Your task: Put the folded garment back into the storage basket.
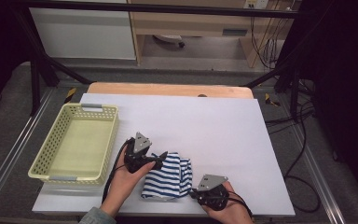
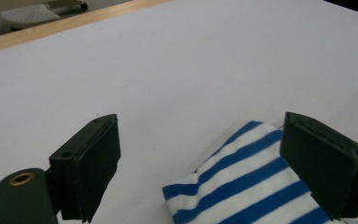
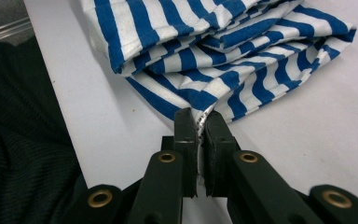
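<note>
A crumpled blue-and-white striped cloth (image 1: 168, 179) lies near the front edge of the white tabletop (image 1: 205, 121). My right gripper (image 1: 192, 192) is at the cloth's front right corner. In the right gripper view its jaws (image 3: 200, 119) are shut on an edge of the striped cloth (image 3: 223, 46). My left gripper (image 1: 163, 157) hovers at the cloth's far left edge with its jaws wide open. In the left gripper view (image 2: 200, 121) a corner of the cloth (image 2: 247, 186) lies low between the jaws, partly behind the right-hand one, and the pads do not press on it.
A pale yellow-green perforated basket (image 1: 112, 135) stands to the left of the cloth and holds nothing. The wooden table edge (image 1: 168, 88) runs along the back. Black frame posts and cables flank the table.
</note>
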`<state>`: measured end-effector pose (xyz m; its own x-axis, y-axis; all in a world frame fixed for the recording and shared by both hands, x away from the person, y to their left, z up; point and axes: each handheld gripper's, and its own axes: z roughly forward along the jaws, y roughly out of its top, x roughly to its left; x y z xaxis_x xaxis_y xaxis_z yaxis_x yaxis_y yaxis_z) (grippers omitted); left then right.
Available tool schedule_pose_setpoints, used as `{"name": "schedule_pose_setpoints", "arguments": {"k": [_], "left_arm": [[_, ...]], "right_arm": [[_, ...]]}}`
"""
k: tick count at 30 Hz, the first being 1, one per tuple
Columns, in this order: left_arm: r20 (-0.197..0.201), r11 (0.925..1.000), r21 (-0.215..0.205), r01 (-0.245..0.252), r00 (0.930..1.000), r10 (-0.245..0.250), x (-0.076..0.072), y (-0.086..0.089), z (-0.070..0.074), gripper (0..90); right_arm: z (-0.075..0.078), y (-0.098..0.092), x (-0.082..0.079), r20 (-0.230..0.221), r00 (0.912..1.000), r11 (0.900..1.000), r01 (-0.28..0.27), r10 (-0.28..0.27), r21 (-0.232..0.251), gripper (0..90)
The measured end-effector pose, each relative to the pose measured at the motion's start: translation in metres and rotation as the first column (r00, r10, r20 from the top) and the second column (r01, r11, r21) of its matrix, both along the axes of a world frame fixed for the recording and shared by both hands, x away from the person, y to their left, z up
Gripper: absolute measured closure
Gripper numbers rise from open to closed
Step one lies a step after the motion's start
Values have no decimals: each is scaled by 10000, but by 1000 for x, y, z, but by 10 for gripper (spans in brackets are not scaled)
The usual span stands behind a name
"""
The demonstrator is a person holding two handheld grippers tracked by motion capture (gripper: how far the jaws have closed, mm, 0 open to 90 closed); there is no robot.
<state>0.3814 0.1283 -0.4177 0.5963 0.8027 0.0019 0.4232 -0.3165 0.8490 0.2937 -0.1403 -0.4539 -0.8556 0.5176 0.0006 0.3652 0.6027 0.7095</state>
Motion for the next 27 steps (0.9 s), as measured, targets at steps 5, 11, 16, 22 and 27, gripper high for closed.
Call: {"name": "schedule_pose_setpoints", "arguments": {"k": [5,11,16,22,27], "left_arm": [[-465,9997,-122,-232,9987,226,-3,10,-13,124],[-361,9965,-16,-835,9959,834,-8,10,-18,135],[-414,9977,103,-667,9969,670,-7,12,-20,161],[-586,9982,124,-584,9965,591,-7,14,-19,232],[-670,9981,214,-573,9960,587,-7,14,-19,256]], "right_arm": [[0,-1,2,-127,9999,9999,-20,21,109,860],[0,0,1,-7,10000,10000,-32,32,-4,858],[0,0,1,-24,9999,9999,-103,103,15,856],[0,-1,2,-84,9999,9999,-104,105,49,854],[0,0,1,68,9998,9999,-167,168,-29,854]]}}
